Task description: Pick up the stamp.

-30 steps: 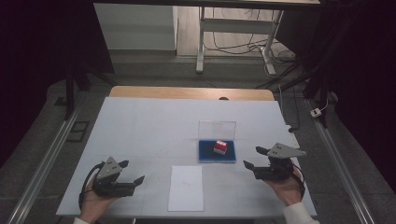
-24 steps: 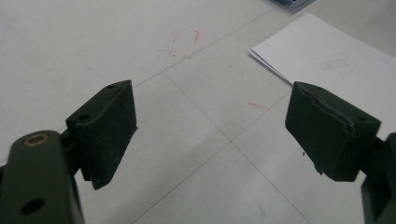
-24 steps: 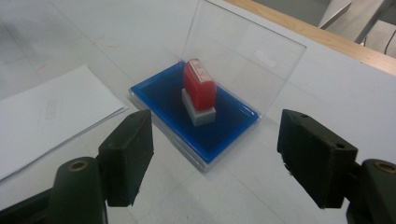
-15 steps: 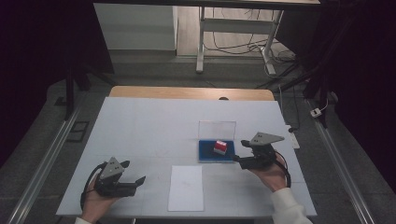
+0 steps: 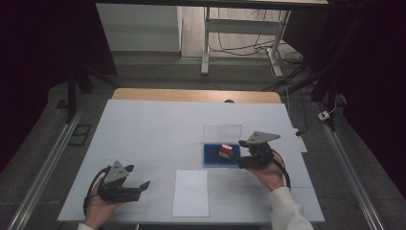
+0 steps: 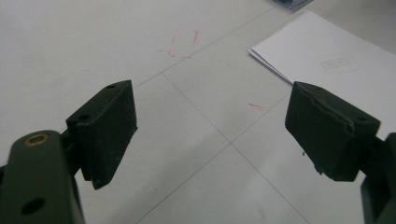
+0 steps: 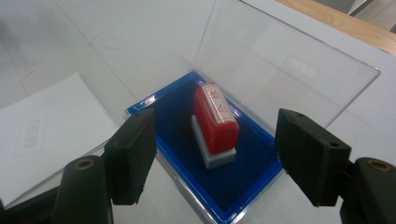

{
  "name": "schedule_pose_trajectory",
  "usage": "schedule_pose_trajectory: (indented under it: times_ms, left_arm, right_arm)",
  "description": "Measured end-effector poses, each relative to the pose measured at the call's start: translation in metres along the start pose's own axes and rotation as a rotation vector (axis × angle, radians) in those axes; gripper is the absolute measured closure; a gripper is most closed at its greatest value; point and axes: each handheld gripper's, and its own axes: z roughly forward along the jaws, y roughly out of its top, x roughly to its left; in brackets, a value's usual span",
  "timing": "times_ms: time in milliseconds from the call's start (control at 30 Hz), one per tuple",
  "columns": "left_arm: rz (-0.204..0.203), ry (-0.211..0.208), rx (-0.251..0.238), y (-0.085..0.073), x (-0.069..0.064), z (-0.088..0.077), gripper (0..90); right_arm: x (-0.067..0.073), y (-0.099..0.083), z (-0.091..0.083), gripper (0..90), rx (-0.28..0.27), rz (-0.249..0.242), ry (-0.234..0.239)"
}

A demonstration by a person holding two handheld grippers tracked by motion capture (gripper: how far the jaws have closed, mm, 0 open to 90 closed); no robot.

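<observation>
Now your right gripper has its jaws wide, just easing inward, nothing pinched; between them ahead stands the red-topped stamp on its grey base, upright in the blue-lined tray of a clear hinged case; your left gripper gapes over bare table beside the white paper sheet.

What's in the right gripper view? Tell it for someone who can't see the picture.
A red stamp with a grey base stands on the dark blue pad of an open case, whose clear lid stands up behind it. The right gripper has its two black jaws wide apart on either side of the stamp, not touching it. A white paper lies to the left.
</observation>
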Motion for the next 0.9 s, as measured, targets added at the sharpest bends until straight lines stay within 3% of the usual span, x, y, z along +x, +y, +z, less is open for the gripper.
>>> schedule_pose_trajectory:
  times_ms: [200,433,700,900]
  left_arm:
    - [-0.001,0.005,0.004,0.0,0.0,0.001,17.0]
    - [0.004,0.008,0.01,0.0,0.0,0.003,17.1]
    - [0.006,0.012,0.012,0.0,0.0,0.003,17.3]
    - [0.009,0.011,0.017,0.0,0.0,0.004,17.3]
  right_arm:
    - [0.001,0.003,0.009,31.7,-0.016,0.0,0.018]
    - [0.004,0.01,0.018,33.5,0.009,-0.041,0.005]
    - [0.0,0.011,0.025,37.5,0.018,-0.027,0.012]
    - [-0.001,0.009,0.038,41.2,0.047,-0.043,0.01]
